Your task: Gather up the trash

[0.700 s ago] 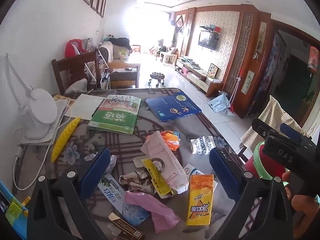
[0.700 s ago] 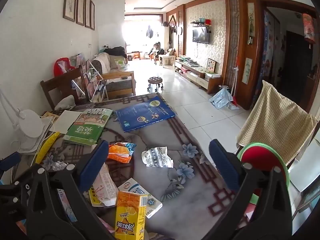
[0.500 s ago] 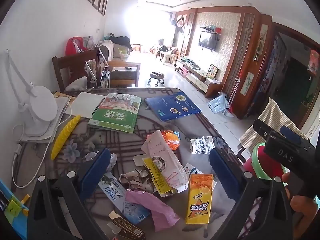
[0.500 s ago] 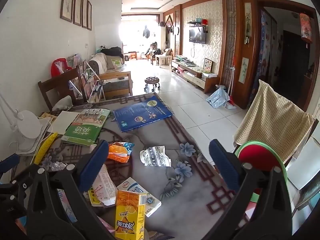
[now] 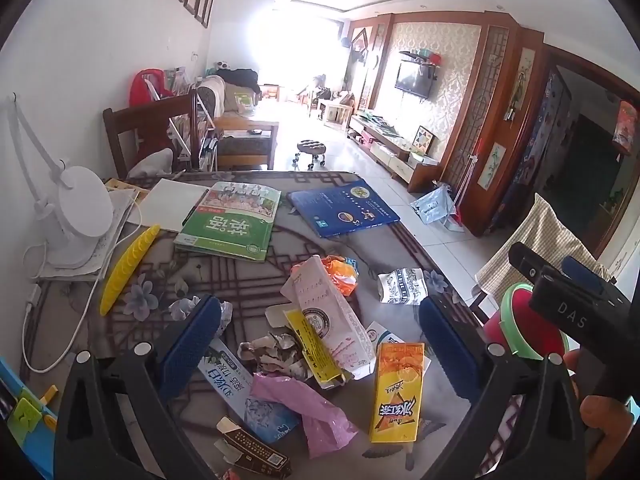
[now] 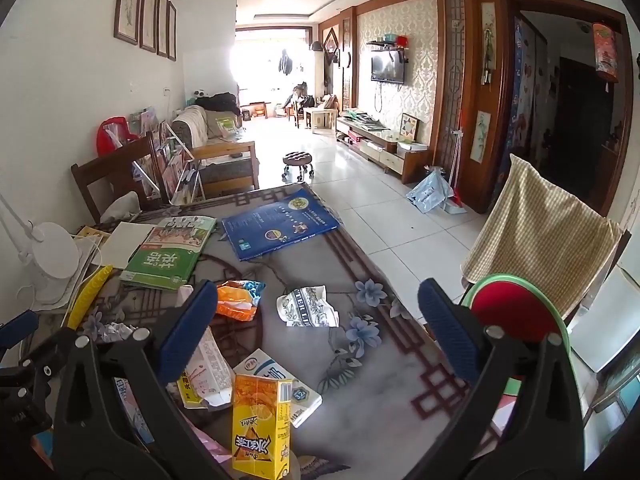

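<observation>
Trash litters the patterned table [image 5: 248, 280]: an upright yellow drink carton [image 5: 398, 392] [image 6: 260, 420], a pink plastic bag [image 5: 304, 408], a pink-and-white paper pack [image 5: 324, 312], an orange wrapper [image 5: 340, 272] [image 6: 238, 298] and a crumpled blue-and-white wrapper [image 5: 400, 286] [image 6: 308, 306]. My left gripper [image 5: 320, 344] hangs open above the pile with nothing between its blue pads. My right gripper [image 6: 316, 328] is open too, above the table's right half, the carton near its left finger. A red bin with a green rim [image 5: 528, 332] [image 6: 516, 308] stands off the right edge.
A green book [image 5: 228, 228], a blue book [image 5: 344, 208], a white desk lamp [image 5: 76, 216] with its cable and a yellow pen case [image 5: 128, 268] lie at the back and left. A chair with a checked cloth [image 6: 540, 240] stands behind the bin.
Both views have drifted only slightly. Nothing on the table has moved and both grippers remain wide open.
</observation>
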Motion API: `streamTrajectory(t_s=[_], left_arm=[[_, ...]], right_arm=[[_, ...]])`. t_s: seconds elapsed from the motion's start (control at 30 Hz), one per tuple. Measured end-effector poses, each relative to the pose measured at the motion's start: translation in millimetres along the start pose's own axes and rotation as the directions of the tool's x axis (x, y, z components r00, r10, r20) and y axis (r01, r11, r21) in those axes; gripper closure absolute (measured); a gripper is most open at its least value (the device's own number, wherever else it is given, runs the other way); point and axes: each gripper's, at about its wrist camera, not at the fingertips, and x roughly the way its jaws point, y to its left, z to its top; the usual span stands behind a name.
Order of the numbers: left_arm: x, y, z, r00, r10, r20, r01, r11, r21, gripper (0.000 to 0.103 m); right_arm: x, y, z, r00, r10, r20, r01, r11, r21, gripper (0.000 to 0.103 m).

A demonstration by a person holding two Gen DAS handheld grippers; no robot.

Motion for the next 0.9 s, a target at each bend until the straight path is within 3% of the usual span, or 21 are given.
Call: streamTrajectory(t_s=[0.9], left_arm=[[1.6, 0.8, -0.1, 1.000, -0.007, -0.007, 0.007, 1.000, -0.006, 0.008]], right_arm=[[3.2, -0.6, -1.5, 1.000, -0.002, -0.020, 0.003, 1.000, 0.006, 0.004]])
